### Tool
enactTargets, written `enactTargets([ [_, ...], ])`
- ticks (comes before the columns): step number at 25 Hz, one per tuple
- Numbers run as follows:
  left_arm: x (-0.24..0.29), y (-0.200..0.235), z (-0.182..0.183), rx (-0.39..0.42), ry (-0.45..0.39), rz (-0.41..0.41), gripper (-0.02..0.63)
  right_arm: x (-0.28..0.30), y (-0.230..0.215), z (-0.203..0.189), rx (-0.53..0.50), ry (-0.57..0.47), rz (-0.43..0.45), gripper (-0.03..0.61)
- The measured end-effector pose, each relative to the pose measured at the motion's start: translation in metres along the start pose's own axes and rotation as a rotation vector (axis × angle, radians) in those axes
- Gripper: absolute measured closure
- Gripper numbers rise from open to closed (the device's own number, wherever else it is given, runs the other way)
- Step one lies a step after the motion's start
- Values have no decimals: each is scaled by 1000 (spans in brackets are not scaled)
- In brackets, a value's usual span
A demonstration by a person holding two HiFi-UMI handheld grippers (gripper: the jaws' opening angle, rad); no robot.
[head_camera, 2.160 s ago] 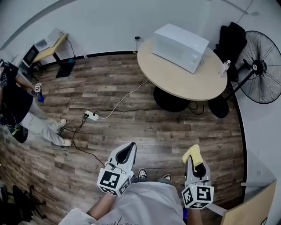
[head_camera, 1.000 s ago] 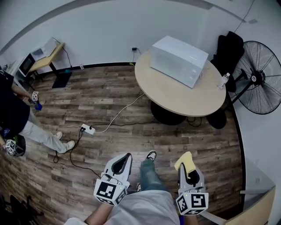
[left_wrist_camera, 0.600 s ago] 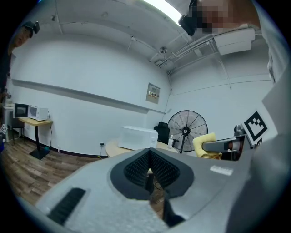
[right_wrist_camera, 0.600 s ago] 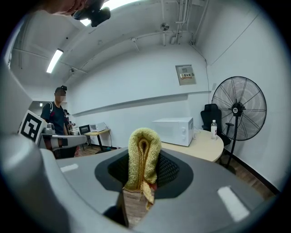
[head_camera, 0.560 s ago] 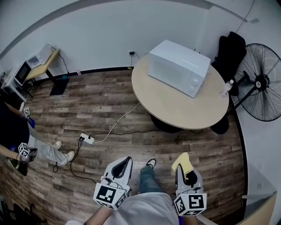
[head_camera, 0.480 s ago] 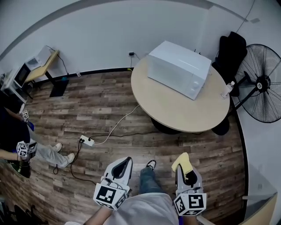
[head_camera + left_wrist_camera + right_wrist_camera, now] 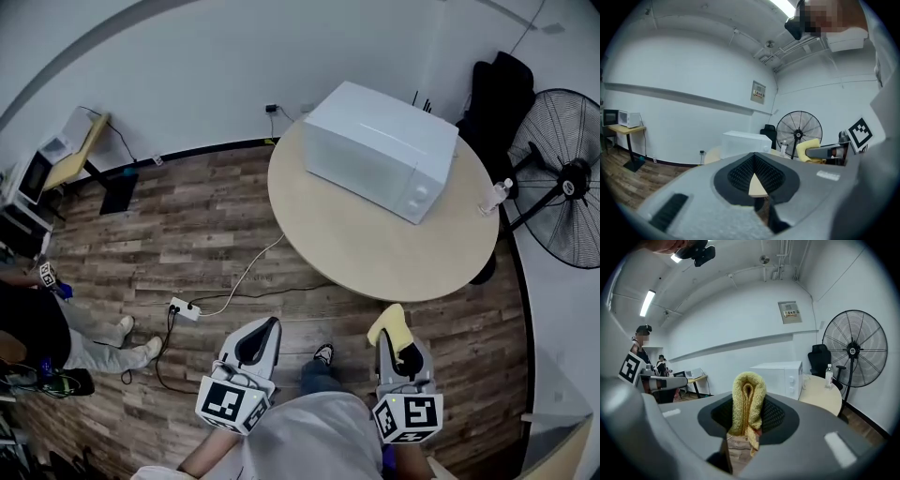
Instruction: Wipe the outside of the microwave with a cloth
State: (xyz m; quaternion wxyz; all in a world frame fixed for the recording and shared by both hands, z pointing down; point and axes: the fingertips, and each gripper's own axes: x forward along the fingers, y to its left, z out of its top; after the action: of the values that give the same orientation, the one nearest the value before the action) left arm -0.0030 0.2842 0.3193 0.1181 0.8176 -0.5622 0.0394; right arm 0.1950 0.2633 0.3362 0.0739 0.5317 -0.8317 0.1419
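**Head view.** By my reading the wiping has not begun. The yellow cloth (image 7: 388, 324) is clamped in the right gripper (image 7: 397, 334), low in frame at about five o'clock and well apart from the microwave (image 7: 379, 148). The microwave sits on the far half of the round table (image 7: 375, 253), toward one o'clock, its front facing the near right. The casing is white, and no smear or wet patch can be made out from here. The left gripper (image 7: 264, 326) is at about six o'clock over the wood floor (image 7: 234, 225) and carries nothing. What is left is to close the gap, lay the cloth on the casing, and go over the top, sides and front.

**Left gripper view.** The jaws are shut together with nothing between them, and only a sliver of table shows through the notch. The microwave is ahead at twelve o'clock, small. A fan (image 7: 799, 129) stands at one o'clock, and the cloth in the other gripper is at three o'clock.

**Right gripper view.** The jaws are pinched on the cloth, which stands folded upright with the loop on top and a loose end hanging below. It looks like thick terry; whether it is damp I cannot tell. The microwave is beyond it at one o'clock, with two knobs (image 7: 791, 380) at the right of its front. A bottle (image 7: 828, 376) stands on the table at two o'clock, near the microwave but apart from it.
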Motion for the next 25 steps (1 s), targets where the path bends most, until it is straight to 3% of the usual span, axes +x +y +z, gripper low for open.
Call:
enactTargets([
  [7,63,20,18,14,-1,-9,614,55,-35,21,16,-23,-37,449],
  [15,99,12,20,17,38,-76,614,85,-51,28,67,-52,-55,449],
  [25,151,36,17,44,60,-140,614,141,-94,27,-52,-93,-206,448],
])
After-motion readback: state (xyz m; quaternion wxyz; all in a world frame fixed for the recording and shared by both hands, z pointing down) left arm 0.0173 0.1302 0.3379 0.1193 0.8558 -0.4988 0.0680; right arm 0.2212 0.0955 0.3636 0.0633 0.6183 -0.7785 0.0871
